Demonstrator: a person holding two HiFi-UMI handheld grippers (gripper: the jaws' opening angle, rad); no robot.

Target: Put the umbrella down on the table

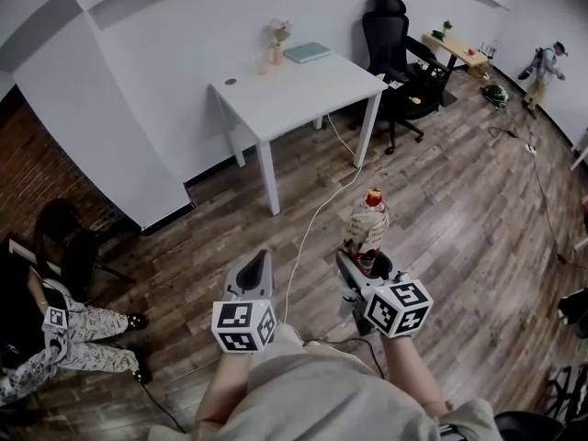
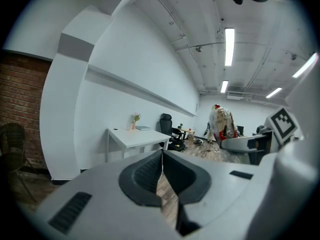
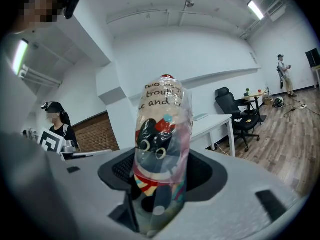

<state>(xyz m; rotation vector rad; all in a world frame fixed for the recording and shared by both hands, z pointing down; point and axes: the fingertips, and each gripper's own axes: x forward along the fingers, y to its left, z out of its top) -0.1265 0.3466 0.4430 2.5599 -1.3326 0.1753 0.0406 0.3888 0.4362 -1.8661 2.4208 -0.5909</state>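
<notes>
A folded umbrella (image 1: 367, 226) in a clear sleeve with a cartoon print stands upright over the wooden floor, with my right gripper (image 1: 366, 263) shut on its lower part. In the right gripper view the umbrella (image 3: 162, 144) fills the gap between the pads. My left gripper (image 1: 254, 269) hangs beside it to the left, shut and empty; in its own view the pads meet (image 2: 161, 156). The white table (image 1: 303, 85) stands ahead against the wall, some way beyond both grippers. It shows too in the left gripper view (image 2: 135, 136).
On the table's back edge stand a small vase of flowers (image 1: 277, 39) and a book (image 1: 307, 52). A black office chair (image 1: 390, 35) is to the table's right. A white cable (image 1: 312, 228) runs across the floor. A seated person (image 1: 55, 338) is at the left.
</notes>
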